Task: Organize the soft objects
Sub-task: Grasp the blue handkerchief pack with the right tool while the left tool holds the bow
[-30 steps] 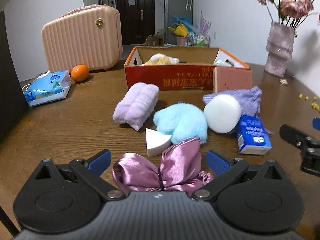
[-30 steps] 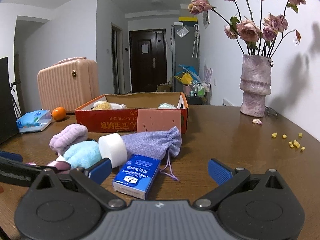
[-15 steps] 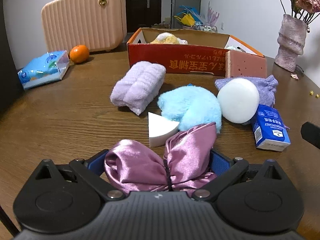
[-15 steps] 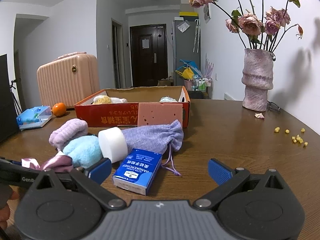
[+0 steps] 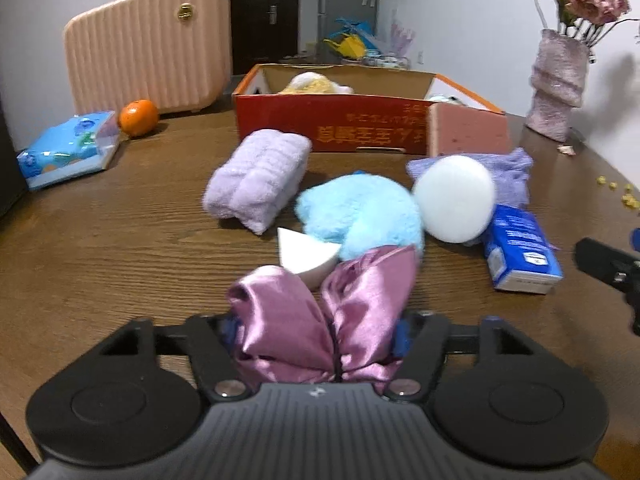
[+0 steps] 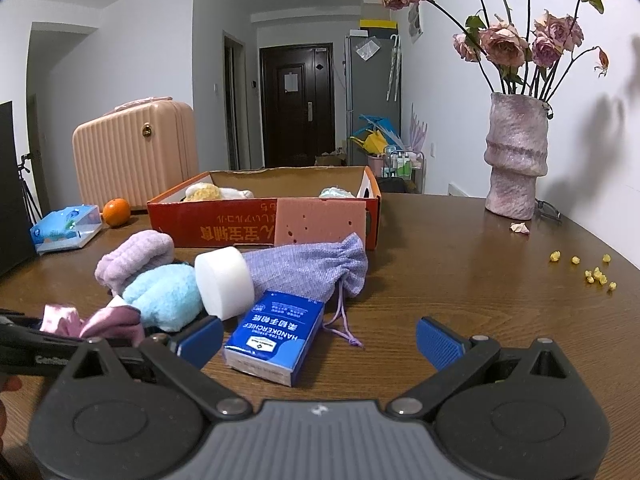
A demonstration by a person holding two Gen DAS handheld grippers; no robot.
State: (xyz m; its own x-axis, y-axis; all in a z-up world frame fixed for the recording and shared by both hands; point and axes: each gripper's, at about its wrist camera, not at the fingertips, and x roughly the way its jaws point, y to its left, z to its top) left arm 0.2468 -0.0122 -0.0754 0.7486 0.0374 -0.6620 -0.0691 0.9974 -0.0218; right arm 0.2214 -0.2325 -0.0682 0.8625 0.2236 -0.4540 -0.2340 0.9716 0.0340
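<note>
My left gripper (image 5: 318,330) is shut on a pink satin bow (image 5: 320,312), held just above the table; the bow also shows at the left of the right wrist view (image 6: 96,320). Beyond it lie a white wedge sponge (image 5: 302,254), a fluffy blue puff (image 5: 360,212), a lilac rolled towel (image 5: 256,178), a white round sponge (image 5: 454,198), a purple drawstring pouch (image 6: 312,270) and a blue tissue pack (image 6: 276,338). An open red cardboard box (image 5: 360,130) with soft toys inside stands behind, a pink sponge (image 5: 466,134) leaning on it. My right gripper (image 6: 320,340) is open and empty.
A pink suitcase (image 5: 148,46), an orange (image 5: 138,118) and a blue wipes pack (image 5: 68,148) sit at the far left. A vase of dried roses (image 6: 516,156) stands at the far right, with yellow crumbs (image 6: 592,270) on the table.
My left gripper closed on the pink satin bow and lifted it slightly, moving toward the pile. The right gripper stayed open and nearly still.
</note>
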